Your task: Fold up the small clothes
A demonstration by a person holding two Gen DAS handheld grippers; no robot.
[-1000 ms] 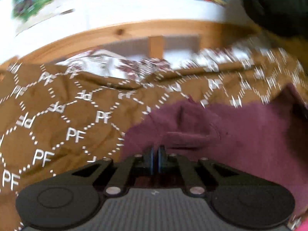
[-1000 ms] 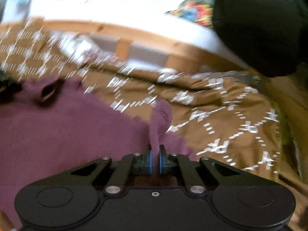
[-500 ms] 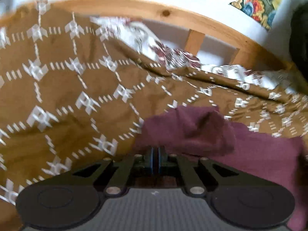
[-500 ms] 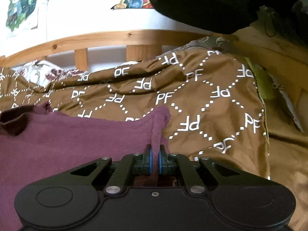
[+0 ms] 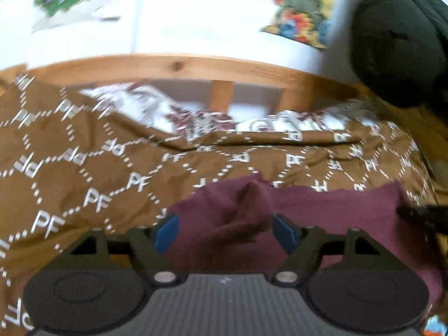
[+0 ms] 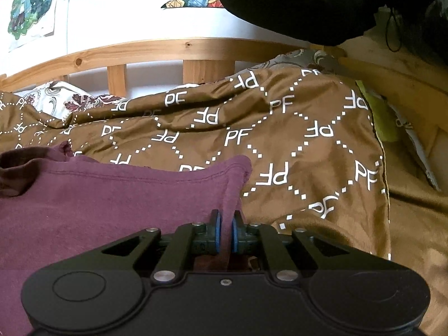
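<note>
We are mid-fold: our left tool point(image 5: 222, 231) is opening off the maroon shirt point(image 5: 322, 207), our right tool point(image 6: 226, 233) clamps its hem corner, further folds remaining.

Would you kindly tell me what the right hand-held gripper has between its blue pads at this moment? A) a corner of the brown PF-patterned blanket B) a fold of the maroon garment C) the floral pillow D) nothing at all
B: in the right wrist view, the right hand-held gripper pinches a fold of the maroon garment between its nearly closed pads.
</note>
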